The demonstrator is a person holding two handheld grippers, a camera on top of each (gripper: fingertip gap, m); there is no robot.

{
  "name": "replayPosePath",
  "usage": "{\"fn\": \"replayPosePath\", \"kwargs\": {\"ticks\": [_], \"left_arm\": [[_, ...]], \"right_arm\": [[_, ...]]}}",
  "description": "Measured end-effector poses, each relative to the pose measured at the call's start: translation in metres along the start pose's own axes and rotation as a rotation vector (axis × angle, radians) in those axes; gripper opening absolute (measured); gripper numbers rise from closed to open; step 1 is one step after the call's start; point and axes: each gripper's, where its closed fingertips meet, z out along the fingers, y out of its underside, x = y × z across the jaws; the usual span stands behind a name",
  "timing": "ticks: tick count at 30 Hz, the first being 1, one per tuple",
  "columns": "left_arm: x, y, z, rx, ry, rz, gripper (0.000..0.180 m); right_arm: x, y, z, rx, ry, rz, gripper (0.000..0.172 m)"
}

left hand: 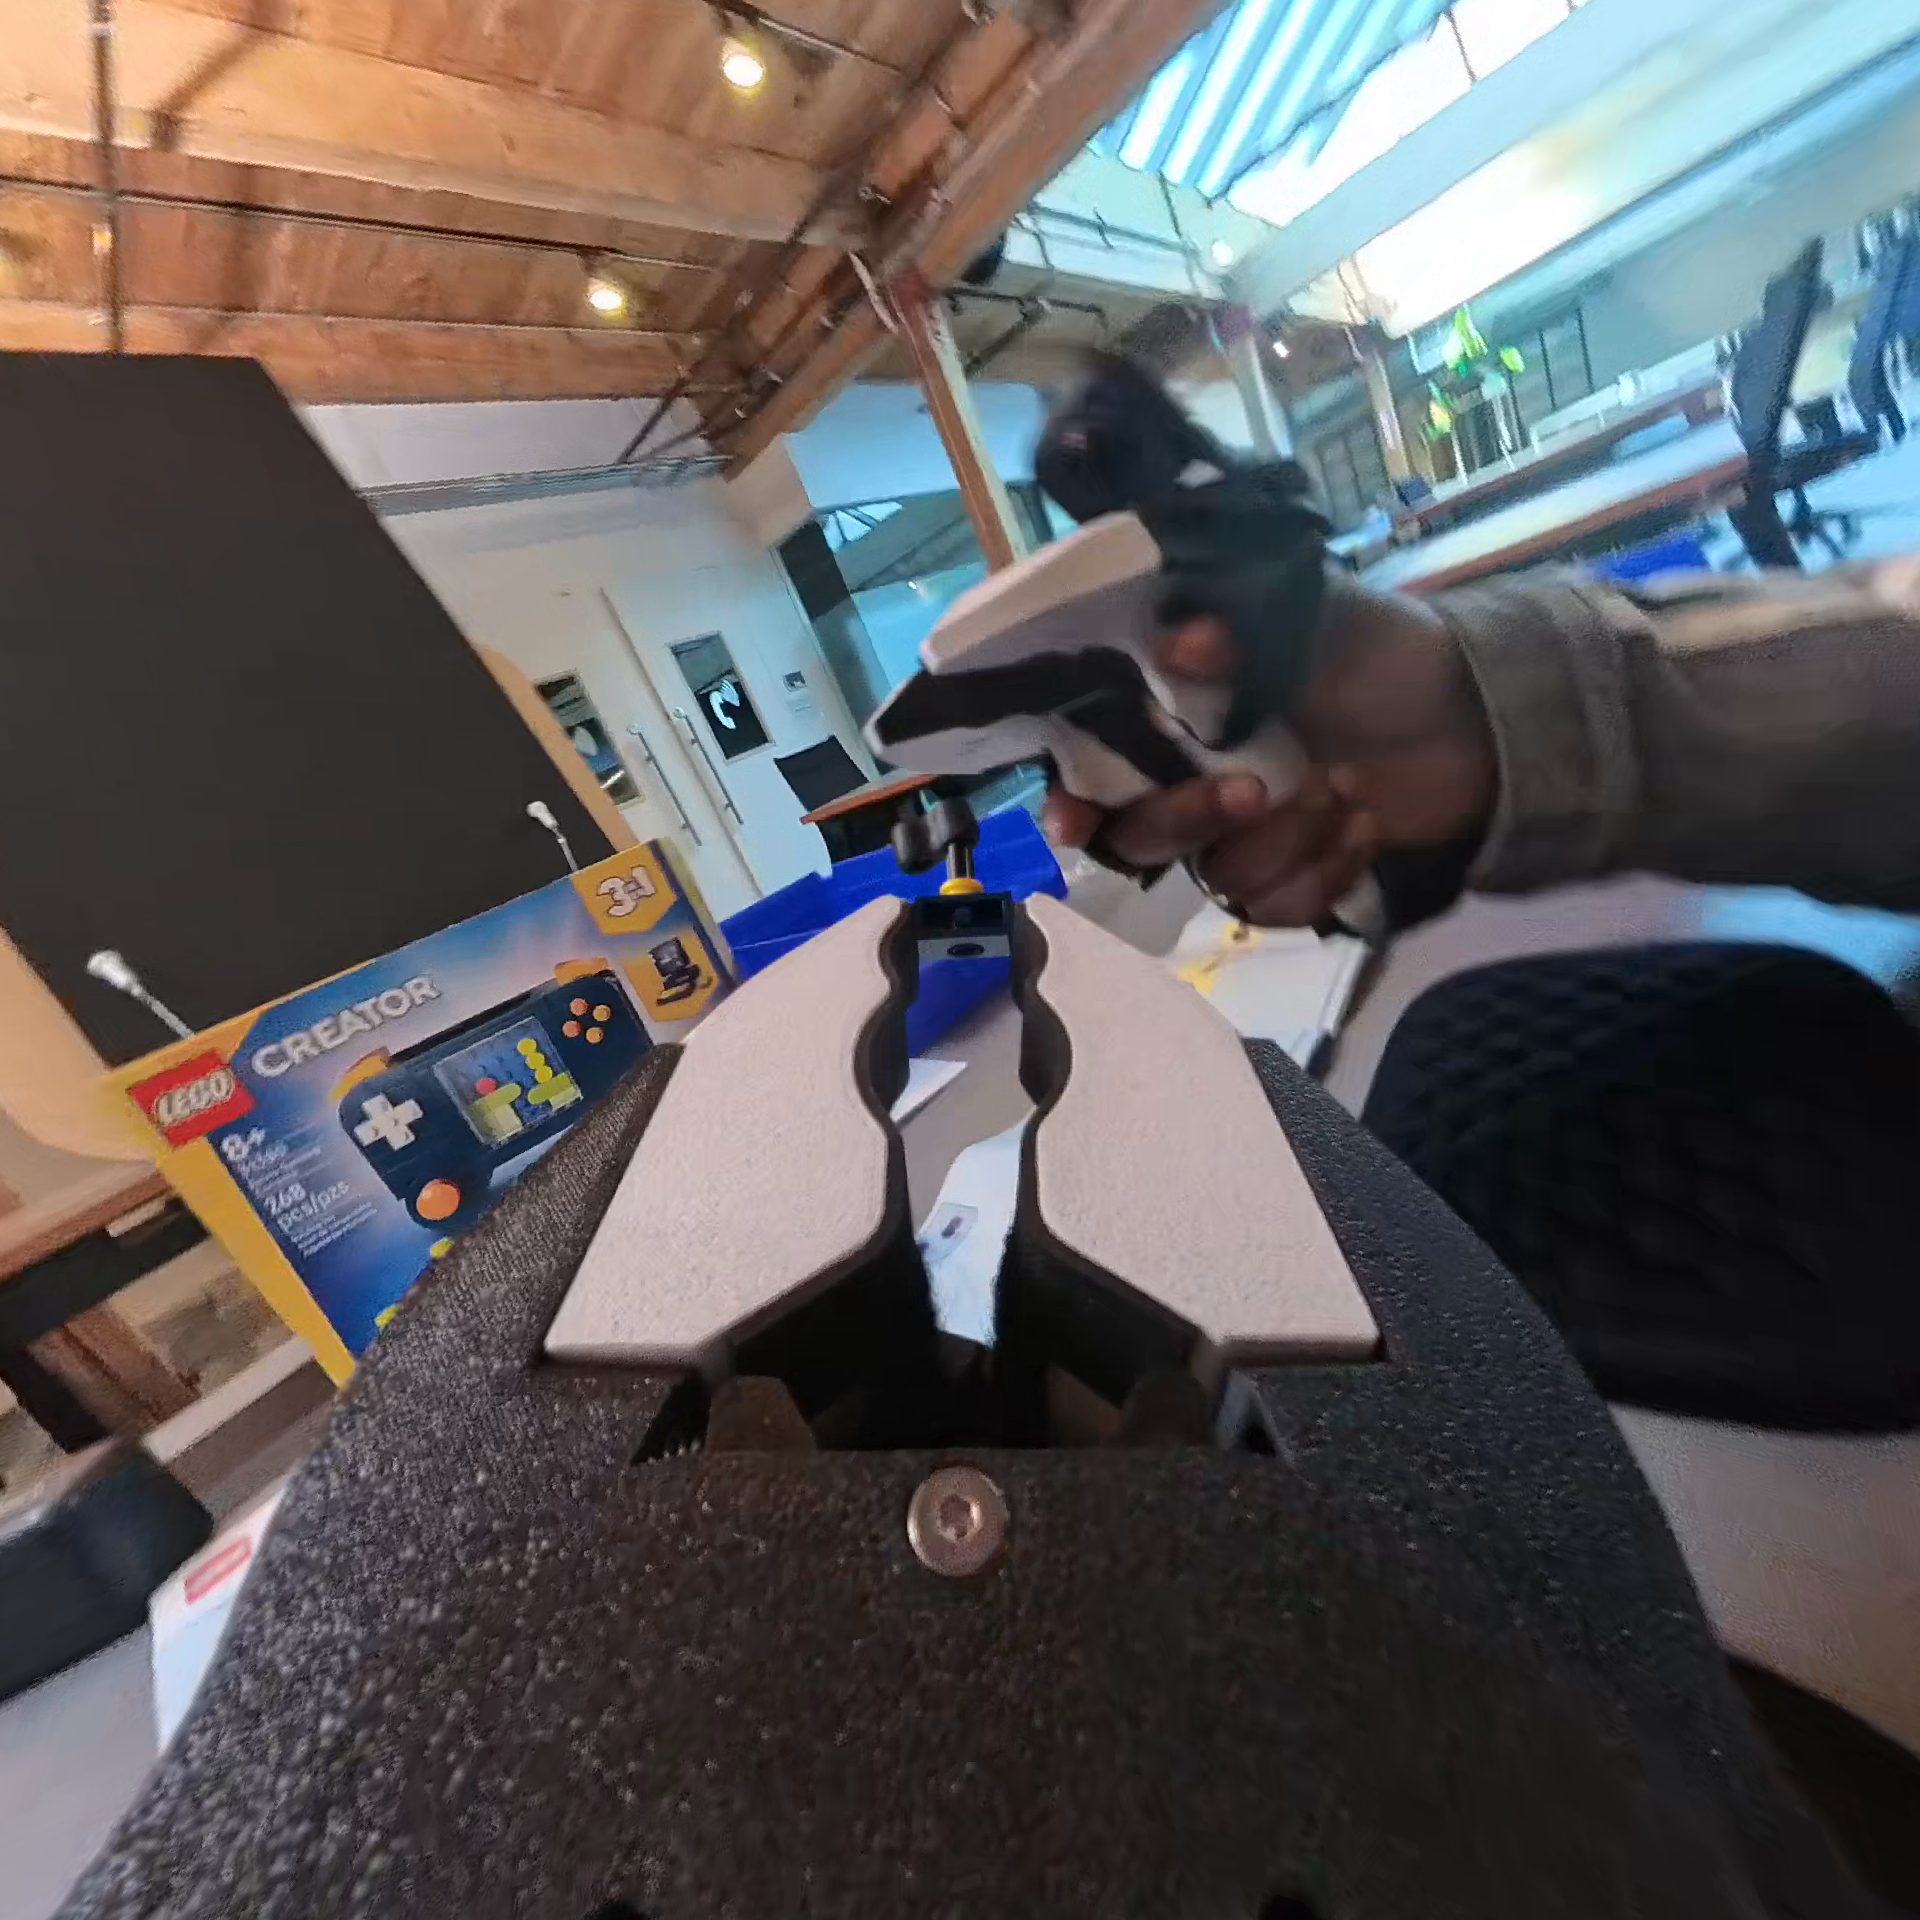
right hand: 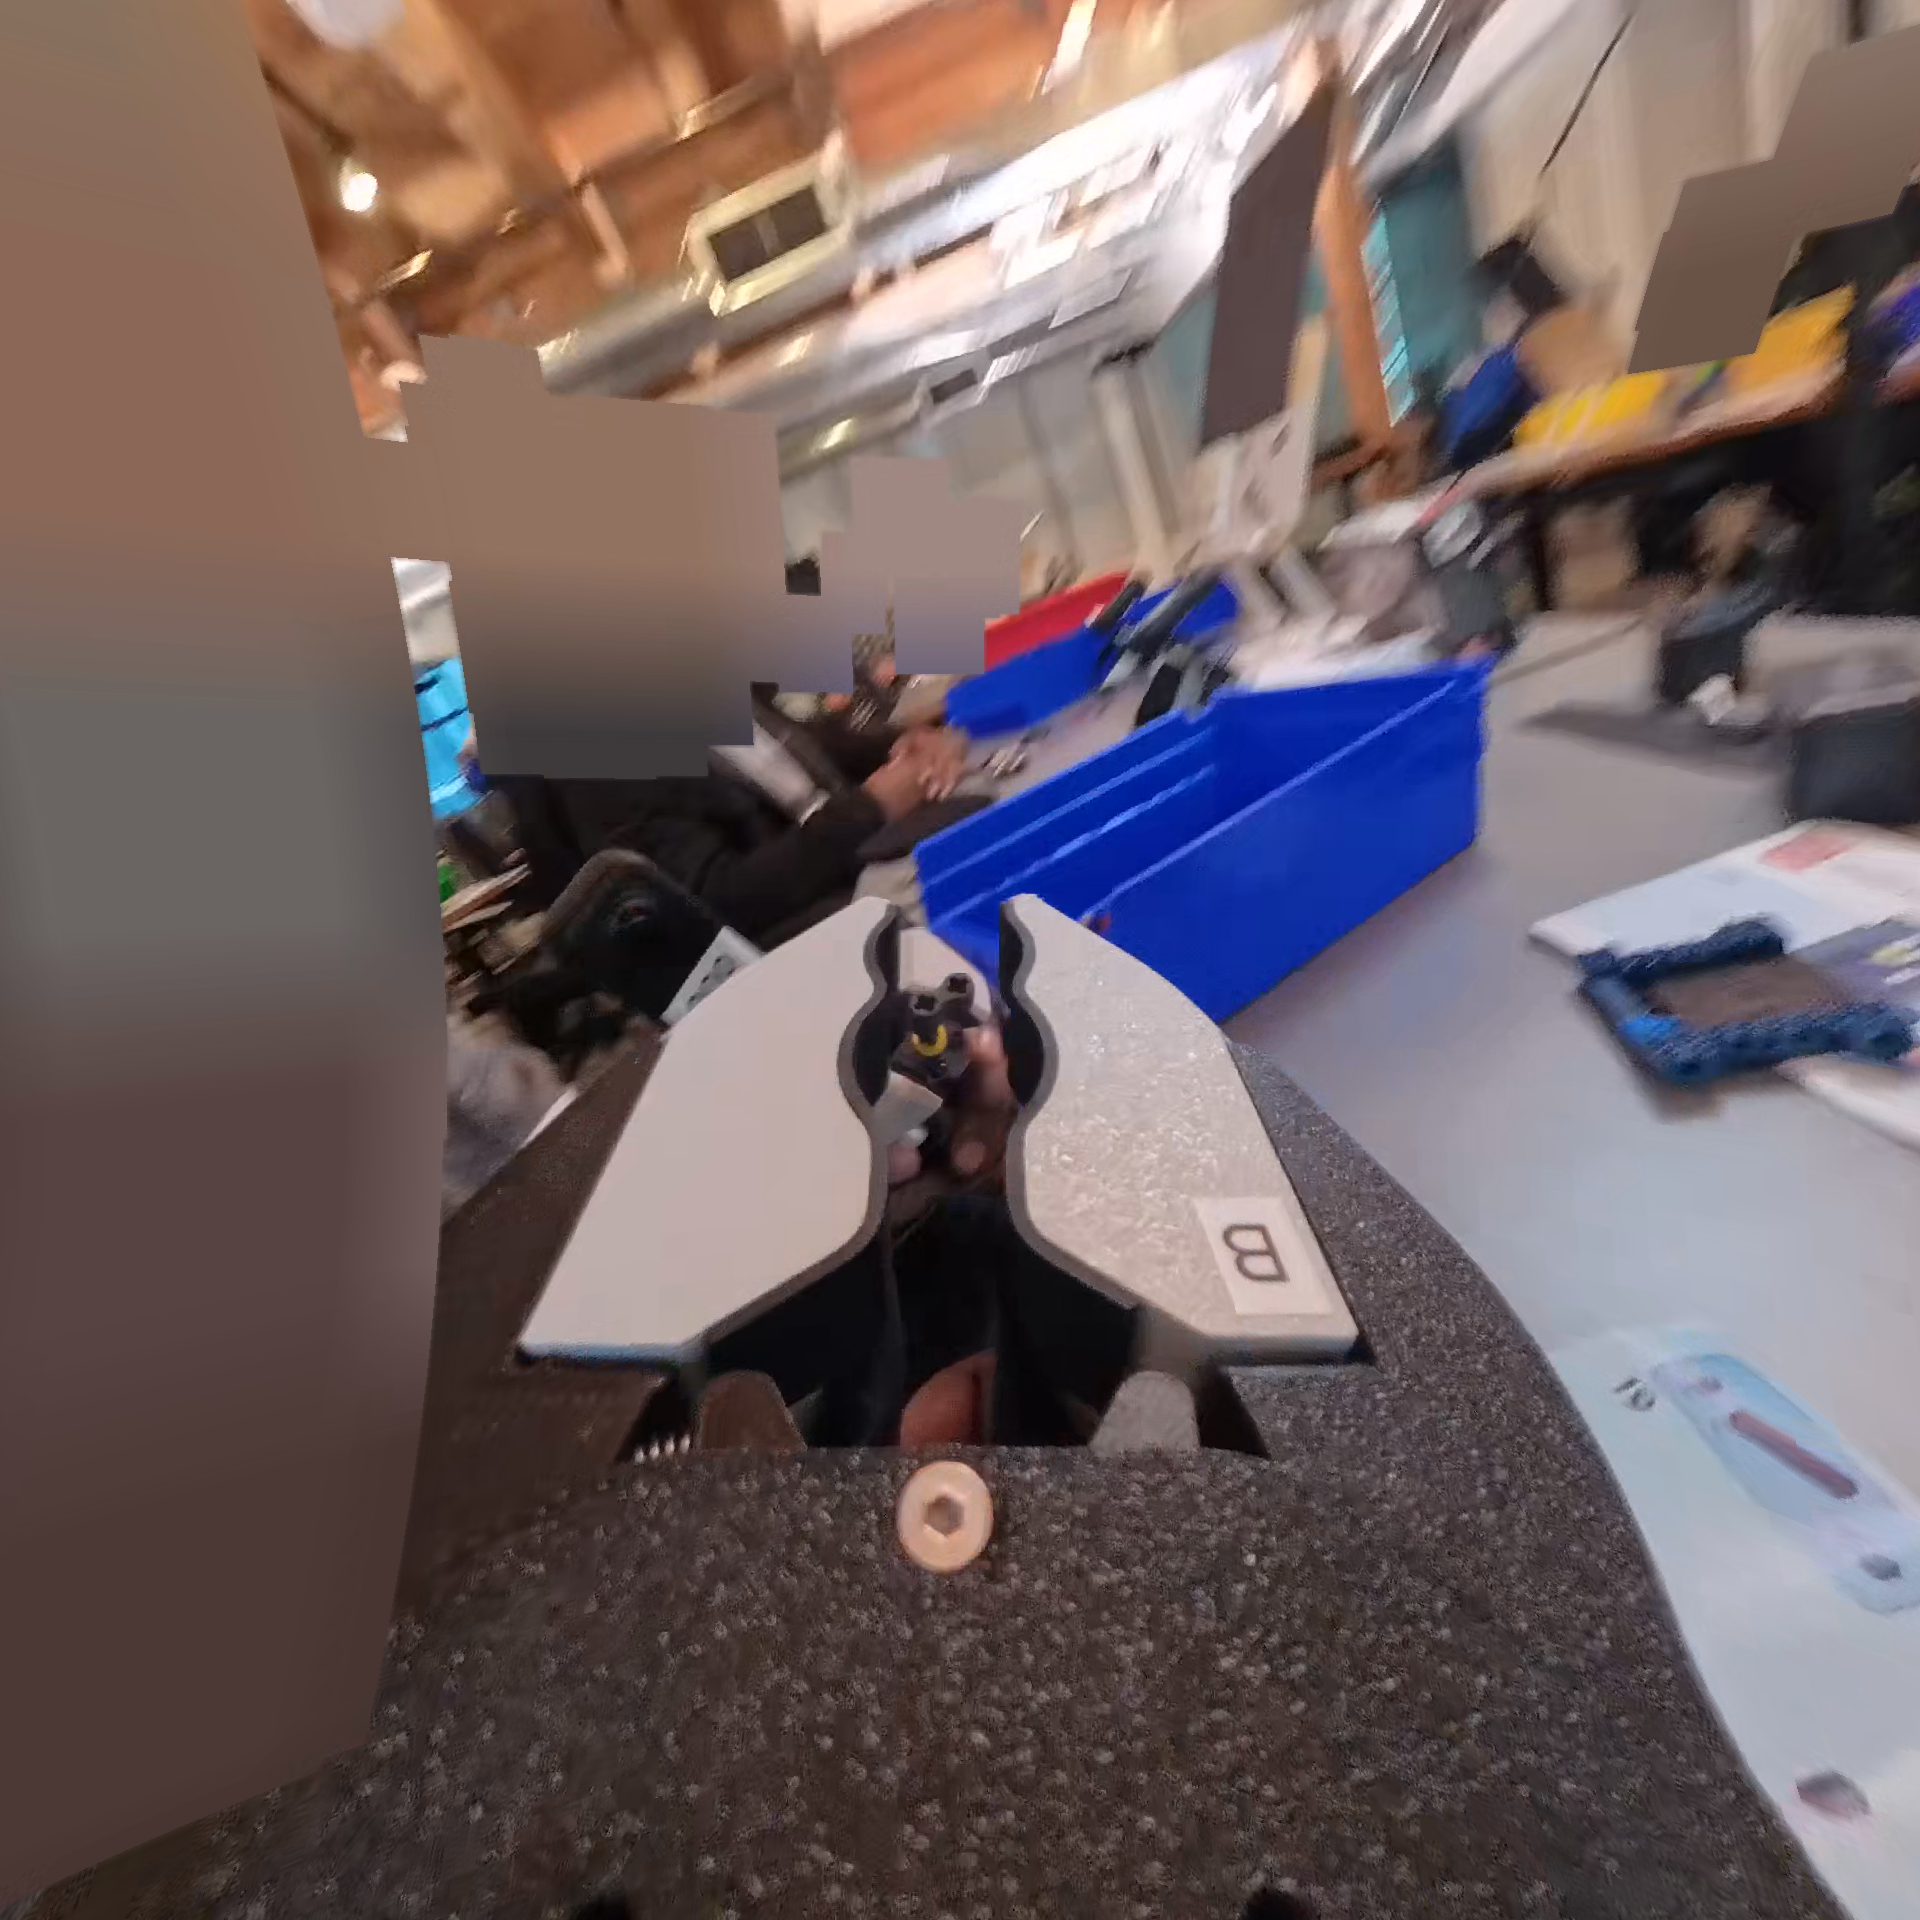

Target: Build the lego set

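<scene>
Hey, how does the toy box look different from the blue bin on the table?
The toy box is covered in printed pictures with yellow borders; the blue bin is one plain colour. The toy box stands up on an edge, showing its broad front; the blue bin sits flat with its open top upward. The toy box looks like thin cardboard, the blue bin like thick moulded plastic. Both are rectangular.

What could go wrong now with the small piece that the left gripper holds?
1. The left gripper pinches the small dark brick piece only at its fingertips; a sideways push might twist it out.
2. The right gripper hangs open close to the black knob on top of that piece; both views are blurred, so a bump seems possible.
</scene>
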Motion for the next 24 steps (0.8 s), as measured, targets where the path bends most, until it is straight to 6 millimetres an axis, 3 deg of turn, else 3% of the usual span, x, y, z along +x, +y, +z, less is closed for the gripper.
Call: {"fn": "replayPosePath", "kwargs": {"ticks": [3,6,9,15,21,24], "left_arm": [[0.017,0.012,0.005,-0.083,0.053,0.181,0.016],[0.030,0.031,0.009,-0.198,0.082,0.433,0.016],[0.037,0.043,0.011,-0.271,0.099,0.564,0.016],[0.030,0.045,0.009,-0.290,0.095,0.460,0.016],[0.024,0.035,0.008,-0.231,0.123,0.122,0.017],[0.019,0.037,0.007,-0.237,0.107,0.045,0.016]], "right_arm": [[0.004,0.013,-0.013,-0.240,-0.109,0.173,0.024],[0.027,0.047,-0.026,-0.502,-0.053,0.235,0.022],[0.015,0.071,-0.030,-0.639,-0.127,0.318,0.021],[0.016,0.075,-0.025,-0.615,-0.151,0.279,0.006],[0.012,0.066,-0.019,-0.470,-0.164,0.142,0.005],[0.016,0.064,-0.015,-0.375,-0.123,0.089,0.005]]}}
